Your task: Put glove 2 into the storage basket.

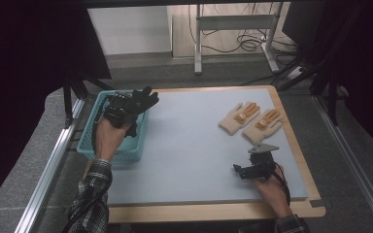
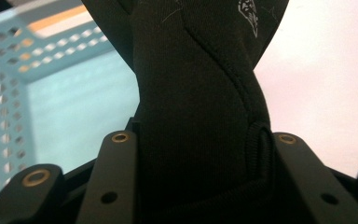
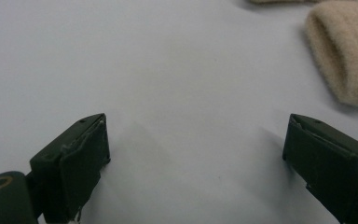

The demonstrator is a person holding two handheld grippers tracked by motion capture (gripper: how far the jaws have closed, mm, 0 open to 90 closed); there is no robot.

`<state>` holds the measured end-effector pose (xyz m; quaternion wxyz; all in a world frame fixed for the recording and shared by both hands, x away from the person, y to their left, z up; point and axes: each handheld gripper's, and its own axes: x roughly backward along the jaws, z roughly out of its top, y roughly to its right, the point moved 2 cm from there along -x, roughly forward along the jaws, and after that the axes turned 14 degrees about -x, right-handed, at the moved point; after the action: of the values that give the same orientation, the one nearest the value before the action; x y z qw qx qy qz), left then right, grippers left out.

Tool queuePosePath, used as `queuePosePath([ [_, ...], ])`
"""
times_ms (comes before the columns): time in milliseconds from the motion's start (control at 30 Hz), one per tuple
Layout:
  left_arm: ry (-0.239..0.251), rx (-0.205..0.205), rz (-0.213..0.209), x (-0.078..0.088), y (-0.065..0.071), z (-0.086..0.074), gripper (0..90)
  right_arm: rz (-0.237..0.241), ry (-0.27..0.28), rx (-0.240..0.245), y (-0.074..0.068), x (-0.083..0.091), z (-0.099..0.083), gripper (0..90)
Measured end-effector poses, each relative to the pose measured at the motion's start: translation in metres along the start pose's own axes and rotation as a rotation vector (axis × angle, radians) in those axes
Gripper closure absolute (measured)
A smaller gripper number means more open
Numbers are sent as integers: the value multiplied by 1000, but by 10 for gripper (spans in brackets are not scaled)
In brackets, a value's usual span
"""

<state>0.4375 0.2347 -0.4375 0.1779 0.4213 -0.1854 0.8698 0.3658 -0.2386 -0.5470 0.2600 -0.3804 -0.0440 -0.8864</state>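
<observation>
Left gripper (image 1: 126,108) clamped on black glove (image 1: 143,99), held above basket (image 1: 90,141) rim at table's 10 o'clock. Glove fingers point toward 2 o'clock. Right gripper (image 1: 236,169) at 5 o'clock, jaws wide apart, nothing between. Tan gloves (image 1: 250,119) near, at 1 o'clock from it, on mat (image 1: 194,155).

Both grippers are black; the left gripper (image 2: 200,144) has flat matte jaws studded with brass-ringed holes and small dark screw holes; the right gripper (image 3: 196,158) ends in blocky, dark pads with scuffed pale edges, and carries a grey three-cornered plate on top; black cables trail along each forearm; the sleeves (image 1: 93,187) are black-and-white plaid.
</observation>
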Motion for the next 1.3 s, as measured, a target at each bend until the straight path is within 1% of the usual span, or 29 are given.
queuePosePath([
  [33, 0, 0, 0, 0, 0, 0, 608, 0, 0, 0, 0, 0, 0, 68],
  [67, -20, 20, 10, -2, -10, -7, 607, 0, 0, 1, 0, 0, 0, 68],
  [100, -31, 32, 14, -4, -16, -11, 607, 0, 0, 0, 0, 0, 0, 68],
  [133, -31, 32, 14, -4, -16, -11, 606, 0, 0, -1, 0, 0, 0, 68],
  [300, -94, 92, 37, -14, -41, -30, 603, 1, 0, -1, 0, 0, 0, 68],
  [500, -147, 138, 52, -28, -59, -44, 599, 1, 0, -2, 0, 0, 0, 68],
  [533, -173, 142, 56, -34, -63, -47, 596, 1, 0, -2, 0, 0, 0, 68],
  [567, -173, 142, 56, -34, -63, -47, 595, 1, 0, -2, 0, 0, 0, 68],
  [600, -188, 142, 61, -37, -65, -48, 595, 1, 0, -2, 0, 0, 0, 68],
  [700, -238, 139, 75, -49, -70, -51, 591, 1, 1, -2, 0, 0, 0, 68],
  [733, -260, 143, 81, -55, -73, -51, 589, 2, 1, -2, 0, 0, 0, 68],
  [767, -260, 143, 81, -55, -73, -51, 587, 2, 1, -2, 0, 0, 0, 68],
  [900, -279, 150, 84, -64, -77, -52, 578, 2, 1, -1, 0, 0, 0, 68],
  [933, -303, 142, 93, -70, -78, -52, 569, 2, 1, -3, 0, 0, 0, 68],
  [967, -303, 142, 93, -70, -78, -52, 561, 2, 1, -3, 0, 0, 0, 68],
  [1033, -317, 125, 103, -75, -78, -53, 552, 2, 1, -1, 0, 0, 0, 68],
  [1100, -334, 99, 126, -81, -78, -54, 510, 2, 1, -3, 0, 0, 0, 68],
  [1133, -334, 99, 126, -81, -78, -54, 483, 2, 1, -3, 0, 0, 0, 68],
  [1167, -346, 90, 131, -83, -78, -54, 483, 2, 1, -3, 0, 0, 0, 68],
  [1200, -350, 83, 135, -85, -78, -54, 436, 3, 2, -1, 0, 0, 0, 68],
  [1233, -356, 74, 133, -86, -78, -55, 358, 3, 1, -1, 0, 0, 0, 68],
  [1267, -357, 66, 130, -87, -78, -55, 248, 2, 1, -3, 0, 0, 0, 68],
  [1300, -355, 60, 126, -88, -78, -55, 248, 2, 1, -3, 0, 0, 0, 68],
])
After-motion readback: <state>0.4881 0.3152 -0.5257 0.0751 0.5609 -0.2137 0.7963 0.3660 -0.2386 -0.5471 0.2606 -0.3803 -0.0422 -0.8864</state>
